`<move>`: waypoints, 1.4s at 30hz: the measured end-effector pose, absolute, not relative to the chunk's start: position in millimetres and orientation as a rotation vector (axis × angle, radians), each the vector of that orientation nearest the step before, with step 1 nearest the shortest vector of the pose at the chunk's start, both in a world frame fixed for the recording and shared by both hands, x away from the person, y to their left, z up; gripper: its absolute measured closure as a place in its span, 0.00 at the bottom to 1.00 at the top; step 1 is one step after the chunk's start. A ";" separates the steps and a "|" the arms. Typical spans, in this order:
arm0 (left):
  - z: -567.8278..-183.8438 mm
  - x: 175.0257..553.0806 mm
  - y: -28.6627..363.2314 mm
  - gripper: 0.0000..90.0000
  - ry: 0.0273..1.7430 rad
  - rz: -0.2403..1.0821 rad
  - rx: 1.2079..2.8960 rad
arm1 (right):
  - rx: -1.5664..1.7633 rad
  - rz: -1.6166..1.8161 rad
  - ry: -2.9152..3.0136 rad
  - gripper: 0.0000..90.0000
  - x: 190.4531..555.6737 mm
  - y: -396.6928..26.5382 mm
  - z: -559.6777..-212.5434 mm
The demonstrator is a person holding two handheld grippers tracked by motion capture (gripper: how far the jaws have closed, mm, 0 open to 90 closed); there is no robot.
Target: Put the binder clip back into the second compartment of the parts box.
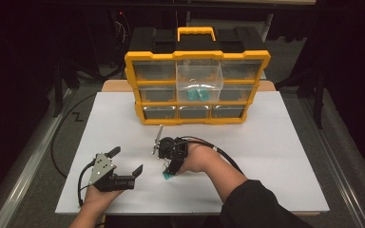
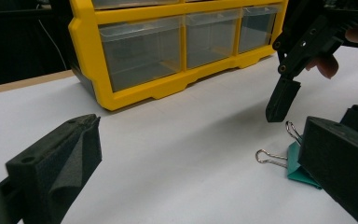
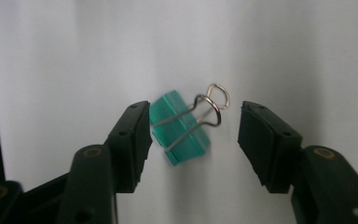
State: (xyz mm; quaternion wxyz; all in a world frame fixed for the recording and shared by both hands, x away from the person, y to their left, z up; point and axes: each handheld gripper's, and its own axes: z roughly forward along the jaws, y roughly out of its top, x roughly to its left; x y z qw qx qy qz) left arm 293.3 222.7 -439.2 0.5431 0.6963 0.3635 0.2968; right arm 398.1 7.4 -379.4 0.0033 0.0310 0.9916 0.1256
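A teal binder clip [image 3: 182,135] with wire handles lies on the white table [image 1: 275,142]. My right gripper [image 3: 193,125] points down over it, open, with one jaw on each side. The left jaw is close against the clip's teal body, and the right jaw stands apart from the wire loops. In the high view the clip [image 1: 165,176] is just under the right gripper [image 1: 169,170]. My left gripper [image 1: 127,159] rests to the left of it, open and empty. From the left gripper view, the clip [image 2: 296,165] lies by the left gripper's [image 2: 200,140] right jaw.
A yellow drawer organizer [image 1: 197,55] with clear drawers stands at the back of the table. Its middle drawer [image 1: 198,76] is pulled out and holds teal clips [image 1: 198,94]. A thin metal rod [image 1: 158,137] stands just in front of the organizer.
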 end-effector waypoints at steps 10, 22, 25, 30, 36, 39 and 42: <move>-439.3 293.5 222.7 0.00 0.862 0.702 1.656 | 0.067 0.367 3.108 0.73 402.0 10.9 -382.1; -439.3 293.7 223.2 0.00 0.864 0.703 1.655 | 0.072 0.373 3.132 0.85 403.0 9.4 -380.6; -439.3 293.6 222.9 0.00 0.863 0.703 1.655 | 0.069 0.377 3.137 0.87 401.9 9.1 -378.7; -439.4 293.6 222.8 0.00 0.861 0.703 1.656 | 0.077 0.387 3.143 0.90 399.0 8.4 -376.0; -439.4 293.8 223.1 0.00 0.862 0.704 1.655 | 0.087 0.381 3.142 0.92 395.4 7.4 -373.0; -439.4 293.7 222.7 0.00 0.862 0.703 1.657 | 0.075 0.400 3.161 0.96 393.6 6.6 -370.9; -439.5 293.6 222.5 0.00 0.861 0.703 1.655 | 0.069 0.425 3.197 0.99 390.6 6.9 -369.2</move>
